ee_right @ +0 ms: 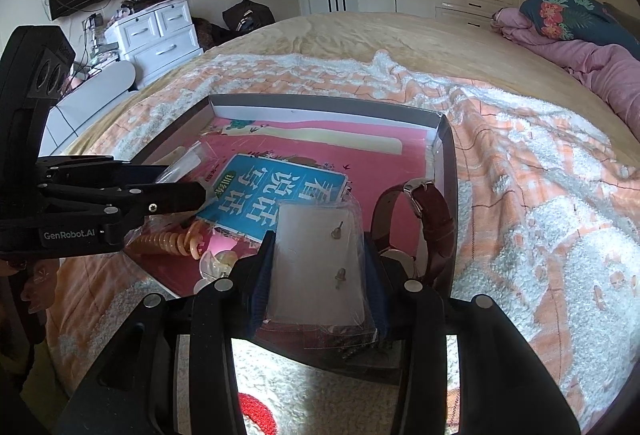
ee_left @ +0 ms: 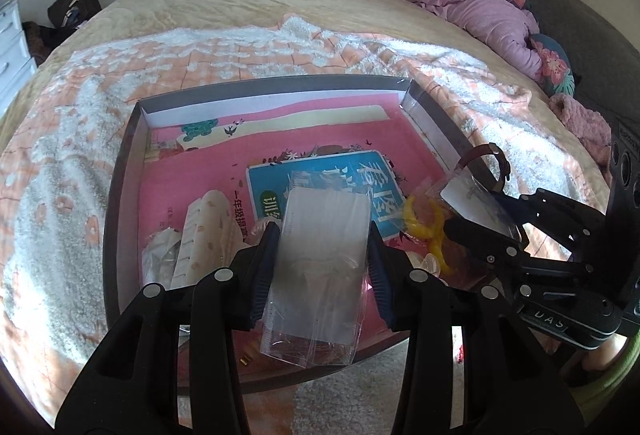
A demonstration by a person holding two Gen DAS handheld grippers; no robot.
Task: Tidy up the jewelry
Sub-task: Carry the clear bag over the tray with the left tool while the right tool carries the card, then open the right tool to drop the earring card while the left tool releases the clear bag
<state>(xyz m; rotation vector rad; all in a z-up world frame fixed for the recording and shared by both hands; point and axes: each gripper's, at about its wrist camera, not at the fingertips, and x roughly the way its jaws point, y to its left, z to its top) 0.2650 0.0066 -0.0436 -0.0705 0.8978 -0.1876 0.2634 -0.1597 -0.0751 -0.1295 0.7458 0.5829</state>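
Clear plastic packets, each with a white card, sit pinched lengthwise in both tools: left gripper (ee_left: 322, 255) holds one packet (ee_left: 320, 275). Right gripper (ee_right: 318, 275) clamps an earring card (ee_right: 318, 267), its long axis pointing away over the pink-lined tray (ee_right: 444, 155).

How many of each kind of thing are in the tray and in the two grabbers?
Clear packets with a white card, one in each gripper: 2
Brown-strapped watch: 1
Yellow ring-shaped piece: 1
Orange spiral hair tie: 1
Blue booklet: 1
Total: 6

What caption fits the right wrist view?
Right tongs grip an earring card in plastic over the tray, brown watch beside.
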